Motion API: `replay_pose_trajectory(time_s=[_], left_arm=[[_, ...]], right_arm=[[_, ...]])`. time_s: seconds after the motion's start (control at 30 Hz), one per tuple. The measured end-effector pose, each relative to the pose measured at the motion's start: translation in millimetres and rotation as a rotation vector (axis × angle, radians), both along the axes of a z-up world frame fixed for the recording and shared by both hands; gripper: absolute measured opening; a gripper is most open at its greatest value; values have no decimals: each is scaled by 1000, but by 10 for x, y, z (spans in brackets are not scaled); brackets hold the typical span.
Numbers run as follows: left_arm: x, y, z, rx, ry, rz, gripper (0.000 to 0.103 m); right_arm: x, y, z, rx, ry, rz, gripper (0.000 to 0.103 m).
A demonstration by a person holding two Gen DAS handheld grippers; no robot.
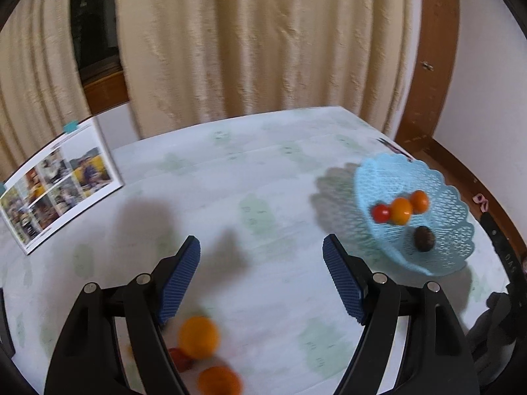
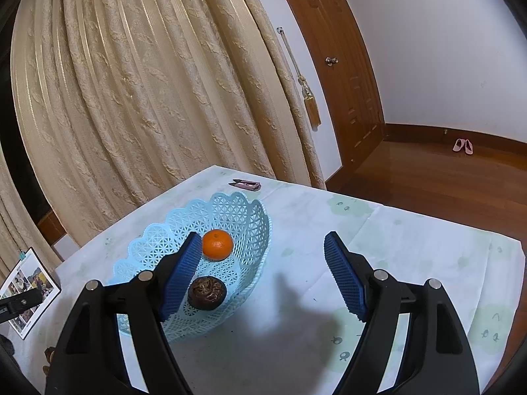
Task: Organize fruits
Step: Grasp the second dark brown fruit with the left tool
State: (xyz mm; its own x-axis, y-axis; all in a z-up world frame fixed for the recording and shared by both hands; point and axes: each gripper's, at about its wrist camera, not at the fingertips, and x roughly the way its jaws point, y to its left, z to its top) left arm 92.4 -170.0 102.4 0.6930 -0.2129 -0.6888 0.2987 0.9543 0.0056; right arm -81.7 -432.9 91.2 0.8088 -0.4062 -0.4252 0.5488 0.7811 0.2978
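A light blue lattice basket [image 1: 388,177] stands at the right of the table in the left wrist view. It holds a small red tomato [image 1: 381,213], two small oranges [image 1: 401,210], and a dark brown fruit [image 1: 424,238]. My left gripper [image 1: 261,242] hangs open over bare tablecloth with nothing between its fingers. Below it lie two blurred oranges [image 1: 198,337] and a red fruit [image 1: 179,358]. My right gripper [image 2: 262,238] is open and empty at the basket's [image 2: 230,207] right rim. An orange [image 2: 217,244] and the dark fruit [image 2: 207,293] show beside its left finger.
A photo booklet [image 1: 56,184] lies at the table's left side. A small pink object [image 2: 246,184] rests near the far edge behind the basket. Cream curtains [image 2: 148,98] hang behind the table, and a wooden door [image 2: 346,82] and floor lie to the right.
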Motion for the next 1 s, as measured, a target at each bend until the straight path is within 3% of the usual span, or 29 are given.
replay_pose_trajectory(time_s=[0.43, 0.83, 1.0], left_arm=[[-2, 987, -82, -10, 19, 186, 77], [67, 1169, -548, -1, 133, 212, 77], [125, 1174, -738, 4, 175, 211, 66]], right_arm=[[54, 147, 33, -73, 35, 18, 78], [87, 616, 107, -85, 51, 172, 78], [123, 843, 123, -81, 70, 268, 79]])
